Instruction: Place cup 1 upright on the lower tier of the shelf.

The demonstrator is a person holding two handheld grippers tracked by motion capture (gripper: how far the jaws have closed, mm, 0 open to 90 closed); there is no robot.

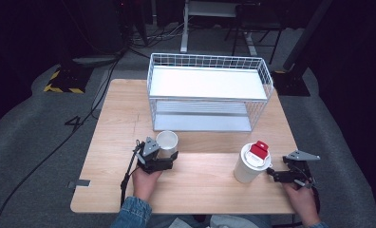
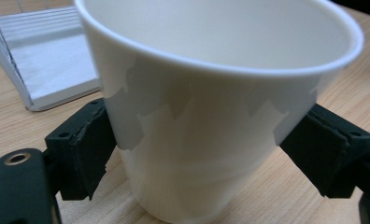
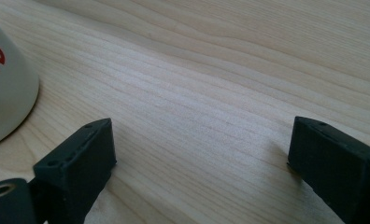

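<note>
Near the table's (image 1: 110, 190) front-left, at about seven o'clock from the wire rack (image 1: 210, 90), my left gripper (image 1: 164, 156) has its jaws pressed against both sides of the open paper cup (image 2: 211, 121), which stands upright on the wood. At four o'clock, my right gripper (image 3: 199, 158) sits with jaws apart and nothing between them, just beside the lidded cup (image 1: 250, 164).

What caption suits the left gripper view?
Left claw closed on the white paper cup, which stands on the wooden table near the wire rack.
</note>
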